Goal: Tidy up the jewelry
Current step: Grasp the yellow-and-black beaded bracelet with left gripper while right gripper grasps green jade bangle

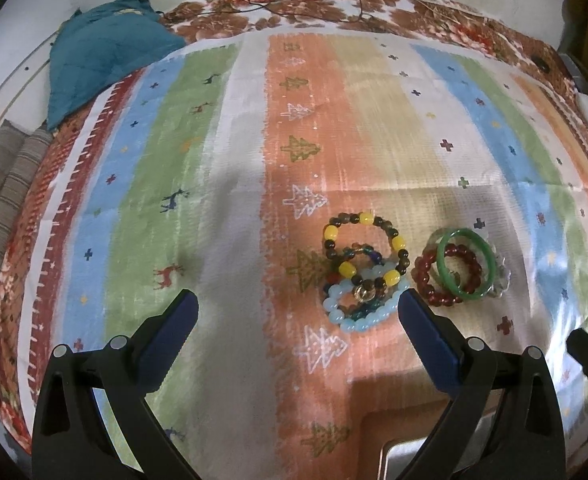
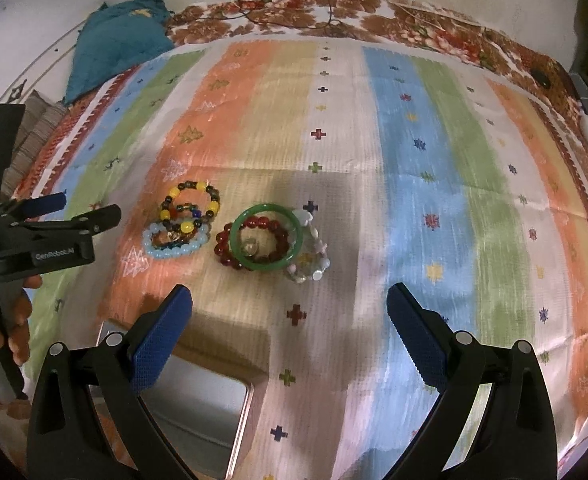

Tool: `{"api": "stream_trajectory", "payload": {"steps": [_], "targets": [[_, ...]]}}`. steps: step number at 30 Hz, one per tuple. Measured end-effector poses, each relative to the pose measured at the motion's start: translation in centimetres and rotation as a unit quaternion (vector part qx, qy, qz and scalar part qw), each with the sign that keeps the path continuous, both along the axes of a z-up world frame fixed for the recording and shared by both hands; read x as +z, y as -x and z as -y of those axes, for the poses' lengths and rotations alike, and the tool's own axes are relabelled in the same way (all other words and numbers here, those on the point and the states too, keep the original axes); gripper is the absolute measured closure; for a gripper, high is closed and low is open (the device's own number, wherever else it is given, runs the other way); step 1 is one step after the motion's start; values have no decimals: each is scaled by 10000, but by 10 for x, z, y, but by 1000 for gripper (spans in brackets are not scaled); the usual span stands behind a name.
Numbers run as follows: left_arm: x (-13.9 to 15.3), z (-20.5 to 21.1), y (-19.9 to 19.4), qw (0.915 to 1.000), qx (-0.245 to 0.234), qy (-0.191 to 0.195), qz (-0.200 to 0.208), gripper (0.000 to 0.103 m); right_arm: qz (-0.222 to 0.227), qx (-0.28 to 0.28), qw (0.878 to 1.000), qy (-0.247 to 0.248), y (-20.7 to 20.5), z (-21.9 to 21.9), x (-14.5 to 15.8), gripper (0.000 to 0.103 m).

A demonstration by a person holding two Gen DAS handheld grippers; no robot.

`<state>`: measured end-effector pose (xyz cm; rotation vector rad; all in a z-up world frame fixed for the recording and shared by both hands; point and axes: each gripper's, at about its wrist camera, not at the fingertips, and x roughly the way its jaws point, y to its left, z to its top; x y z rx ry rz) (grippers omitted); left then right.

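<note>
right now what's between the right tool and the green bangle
Only bare striped cloth lies between the open right tool and the green bangle, clearest in the right wrist view.

The only readable text is "GenRobot.AI", printed in pale letters on the black body of the left gripper (image 2: 60,210), seen in the right wrist view at the left edge. The striped cloth (image 2: 394,152) beside that gripper carries only crosses, trees and deer, no lettering.
</note>
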<state>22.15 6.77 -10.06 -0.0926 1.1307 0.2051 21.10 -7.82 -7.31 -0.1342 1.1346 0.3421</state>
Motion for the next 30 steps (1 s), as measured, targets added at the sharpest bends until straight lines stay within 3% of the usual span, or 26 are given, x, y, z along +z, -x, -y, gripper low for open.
{"api": "stream_trajectory", "payload": {"steps": [7,16,19,23,25,30], "targets": [[-16,-3,-19,9998,-64,72,-171,6,-310,-45,9995,70,-18,-2,-23,4],[-31,-7,-38,9994,-104,173,-289,15,-465,-29,9988,122,-38,-15,-39,5],[-34,-7,-44,9993,-143,193,-294,17,-470,4,9988,131,-44,-20,-41,16],[-40,-5,-49,9990,-174,215,-347,21,-556,10,9984,135,-52,-23,-49,16],[-45,-4,-53,9986,-203,220,-440,35,-638,40,9978,153,-56,-25,-54,25],[-56,-7,-60,9981,-203,256,-532,36,-768,61,9967,245,-63,-28,-67,40]]}}
